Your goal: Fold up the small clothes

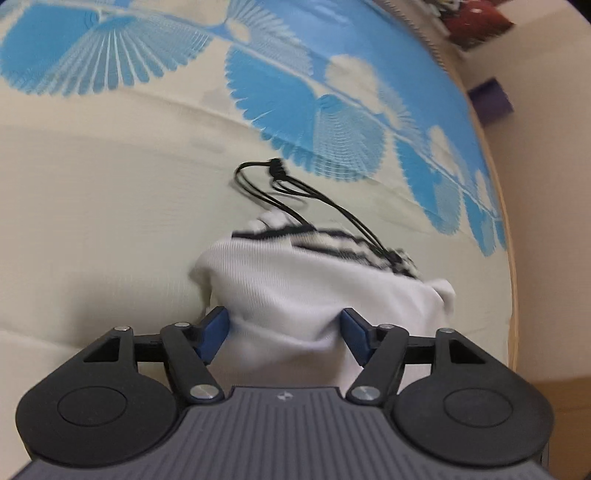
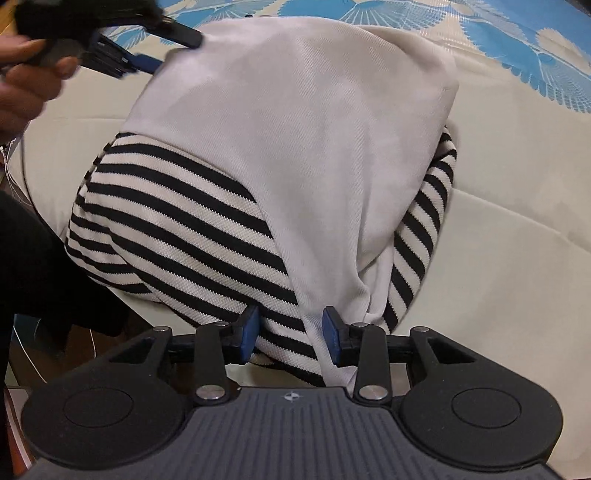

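Garment (image 2: 280,122) sits centre frame in the right wrist view: white knit panel folded over a black-and-white striped part (image 2: 173,229), all bunched on a cream mat (image 2: 517,258) with blue fan print (image 2: 554,55) along the top edge. In the left wrist view the same garment (image 1: 306,291) lies lower centre, stripes showing only at its far edge, black cable (image 1: 280,184) looped on the mat just above it and running onto the stripes.

Right gripper (image 2: 290,332), bottom centre: jaws part open, blue pads either side of the near hem where white meets stripes. Cloth is between the pads, but they don't appear to press it, small gaps visible.

Left gripper (image 1: 284,332), bottom centre of its own view: jaws wide, white fabric filling the gap; both pads touch the cloth edges, real clamp or not — cannot tell. Frame is motion-blurred. Same gripper shows upper left in the right wrist view (image 2: 147,48), fingers spread at the white panel's far corner, person's hand (image 2: 26,81) behind it.

Dark clothing at left edge. Beige wall (image 1: 546,184) right of the mat in the left view, purple object (image 1: 491,98) and red item (image 1: 476,18) against it.
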Action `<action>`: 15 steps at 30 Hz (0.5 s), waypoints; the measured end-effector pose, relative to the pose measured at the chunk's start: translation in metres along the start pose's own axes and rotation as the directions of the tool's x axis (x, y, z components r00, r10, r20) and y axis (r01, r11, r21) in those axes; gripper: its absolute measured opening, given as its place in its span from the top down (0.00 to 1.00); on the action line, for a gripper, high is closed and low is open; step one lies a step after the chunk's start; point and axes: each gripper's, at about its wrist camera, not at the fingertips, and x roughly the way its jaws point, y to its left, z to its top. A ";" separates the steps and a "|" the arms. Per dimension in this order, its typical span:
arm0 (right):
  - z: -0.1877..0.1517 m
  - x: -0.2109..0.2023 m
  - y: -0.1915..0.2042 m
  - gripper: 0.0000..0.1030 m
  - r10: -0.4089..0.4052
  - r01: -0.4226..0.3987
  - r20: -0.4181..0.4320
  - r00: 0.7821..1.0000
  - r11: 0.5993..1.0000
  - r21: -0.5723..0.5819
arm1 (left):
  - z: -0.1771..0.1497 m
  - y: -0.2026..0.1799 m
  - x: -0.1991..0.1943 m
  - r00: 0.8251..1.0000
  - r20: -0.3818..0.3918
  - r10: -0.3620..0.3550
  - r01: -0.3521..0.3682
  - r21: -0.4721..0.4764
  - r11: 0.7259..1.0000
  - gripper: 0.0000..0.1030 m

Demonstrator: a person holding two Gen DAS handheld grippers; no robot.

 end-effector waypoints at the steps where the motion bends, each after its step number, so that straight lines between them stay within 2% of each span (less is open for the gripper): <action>1: 0.000 0.001 0.000 0.63 -0.001 0.001 -0.003 1.000 1.000 -0.002 | 0.005 0.003 0.007 1.000 0.007 -0.008 0.008 -0.002 1.000 0.28; 3: -0.001 0.002 0.000 0.63 0.002 -0.002 -0.008 1.000 1.000 -0.006 | 0.015 0.009 0.016 0.999 0.038 0.005 -0.004 -0.035 0.999 0.35; 4: -0.001 0.002 0.001 0.63 0.004 -0.004 -0.008 1.000 1.000 -0.005 | 0.020 0.010 0.020 0.999 0.047 -0.011 0.014 -0.047 0.999 0.38; 5: -0.001 0.001 0.000 0.63 0.007 -0.007 -0.009 1.000 1.000 -0.003 | 0.023 0.008 0.022 0.997 0.072 -0.019 0.022 -0.032 0.999 0.53; 6: -0.002 0.001 -0.002 0.63 0.009 -0.009 -0.010 1.000 1.000 -0.003 | 0.026 0.004 0.023 0.995 0.101 -0.002 0.002 0.009 1.000 0.75; 8: -0.002 0.000 -0.004 0.63 0.000 0.000 -0.019 1.000 1.000 -0.007 | 0.025 -0.009 0.024 0.989 0.142 0.028 -0.044 0.108 0.993 0.76; 11: -0.004 0.003 -0.002 0.64 -0.030 0.029 -0.039 0.999 0.999 -0.035 | 0.018 -0.026 0.016 0.976 0.203 0.078 -0.124 0.228 0.966 0.77; 13: -0.004 0.001 -0.001 0.64 -0.026 0.025 -0.035 0.999 0.999 -0.022 | 0.016 -0.023 0.007 0.974 0.209 0.087 -0.128 0.188 0.974 0.74; 15: -0.002 -0.007 -0.004 0.64 -0.004 0.004 -0.015 1.000 1.000 0.014 | 0.015 -0.015 -0.006 0.971 0.226 0.083 -0.110 0.107 0.988 0.60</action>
